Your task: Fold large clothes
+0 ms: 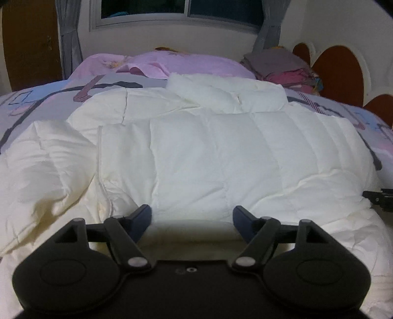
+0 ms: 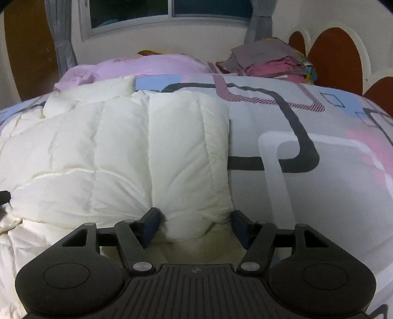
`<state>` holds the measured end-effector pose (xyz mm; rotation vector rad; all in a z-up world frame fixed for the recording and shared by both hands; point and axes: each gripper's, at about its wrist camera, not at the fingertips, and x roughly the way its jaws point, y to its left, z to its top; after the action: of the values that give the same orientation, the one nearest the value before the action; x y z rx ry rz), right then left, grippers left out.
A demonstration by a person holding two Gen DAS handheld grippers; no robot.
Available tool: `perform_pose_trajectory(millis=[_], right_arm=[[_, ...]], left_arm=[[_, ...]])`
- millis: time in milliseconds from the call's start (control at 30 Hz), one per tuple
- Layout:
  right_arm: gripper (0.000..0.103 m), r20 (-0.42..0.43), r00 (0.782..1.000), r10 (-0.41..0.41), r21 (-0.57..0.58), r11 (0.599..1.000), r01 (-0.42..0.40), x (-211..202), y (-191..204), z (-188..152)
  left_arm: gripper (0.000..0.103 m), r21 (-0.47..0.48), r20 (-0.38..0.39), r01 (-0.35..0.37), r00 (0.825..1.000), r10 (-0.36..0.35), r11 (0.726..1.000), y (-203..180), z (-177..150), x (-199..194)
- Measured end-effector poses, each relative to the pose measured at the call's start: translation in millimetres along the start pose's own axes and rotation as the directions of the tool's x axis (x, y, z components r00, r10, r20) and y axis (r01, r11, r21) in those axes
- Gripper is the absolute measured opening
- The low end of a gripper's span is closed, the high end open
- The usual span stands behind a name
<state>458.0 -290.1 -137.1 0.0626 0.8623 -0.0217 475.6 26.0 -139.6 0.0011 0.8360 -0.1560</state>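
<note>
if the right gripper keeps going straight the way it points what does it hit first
Most likely the folded edge of the white padded coat: the right gripper points down at it, jaws apart with a bulge of it between them, though depth is hard to judge.

- Under everything you have a bed sheet (image 2: 331, 176), grey with pink, blue and dark curving bands.
- At the far end of the bed you see a pink blanket (image 1: 186, 62), rumpled, running across below the wall.
- To its right sits a pile of folded clothes (image 2: 270, 61), grey on top, pink beneath.
- Beside that pile stands the headboard (image 2: 334, 56), brown ovals in white frames.
- Above the bed you face a window (image 1: 176, 9) with grey curtains (image 1: 70, 41).
- Far left is a brown door (image 1: 29, 44).
</note>
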Motion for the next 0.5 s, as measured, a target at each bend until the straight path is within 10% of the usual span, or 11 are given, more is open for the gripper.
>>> perform_pose_trajectory(millis=[233, 400, 500], right_arm=[[0.064, 0.093, 0.995, 0.025, 0.04, 0.999, -0.029, -64, -13, -12], [0.064, 0.093, 0.995, 0.025, 0.079, 0.996, -0.032, -77, -23, -32], [0.064, 0.09, 0.995, -0.033, 0.121, 0.992, 0.022, -74, -29, -37]], left_arm=[[0.087, -0.101, 0.067, -0.06, 0.995, 0.067, 0.993, 26, -15, -54], [0.052, -0.328, 0.073, -0.146, 0.981, 0.179, 0.933, 99, -61, -109], [0.049, -0.465, 0.042, -0.224, 0.961, 0.274, 0.857, 146, -99, -145]])
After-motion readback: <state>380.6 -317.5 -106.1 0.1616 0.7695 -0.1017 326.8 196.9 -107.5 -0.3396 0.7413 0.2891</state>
